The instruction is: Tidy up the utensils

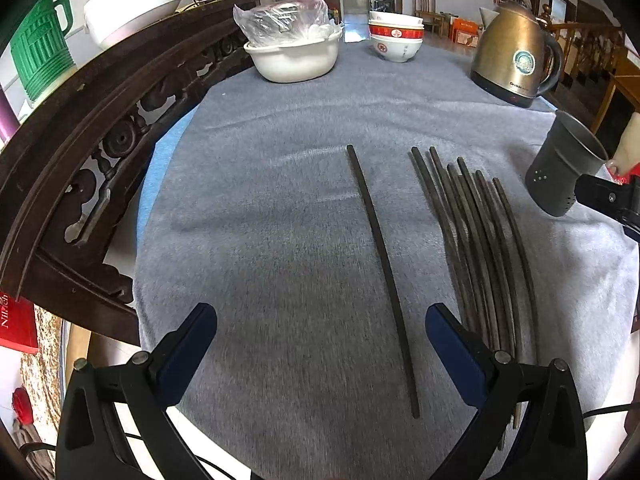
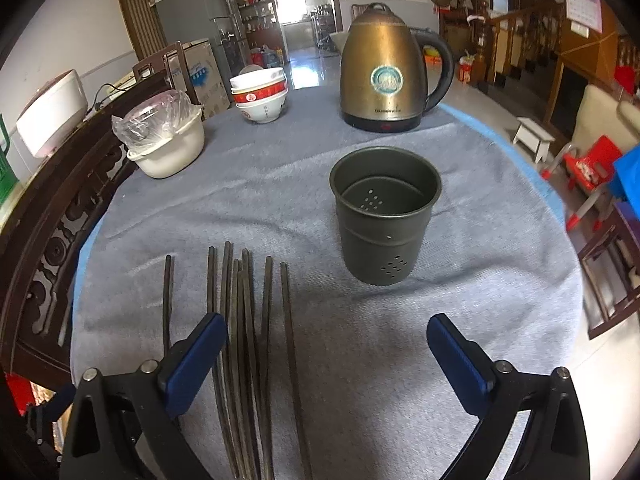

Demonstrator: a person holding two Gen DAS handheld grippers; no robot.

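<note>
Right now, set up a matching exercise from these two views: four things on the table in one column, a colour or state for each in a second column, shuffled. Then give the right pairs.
Things:
1. kettle
2. holder cup
3. lone chopstick
4. white basin

Descriptions:
A. lies flat on the grey cloth, apart from the bundle
B. covered with clear plastic
C. brass-coloured, on a black base
D. dark, upright, empty, with small holes

Pairs: 1-C, 2-D, 3-A, 4-B
</note>
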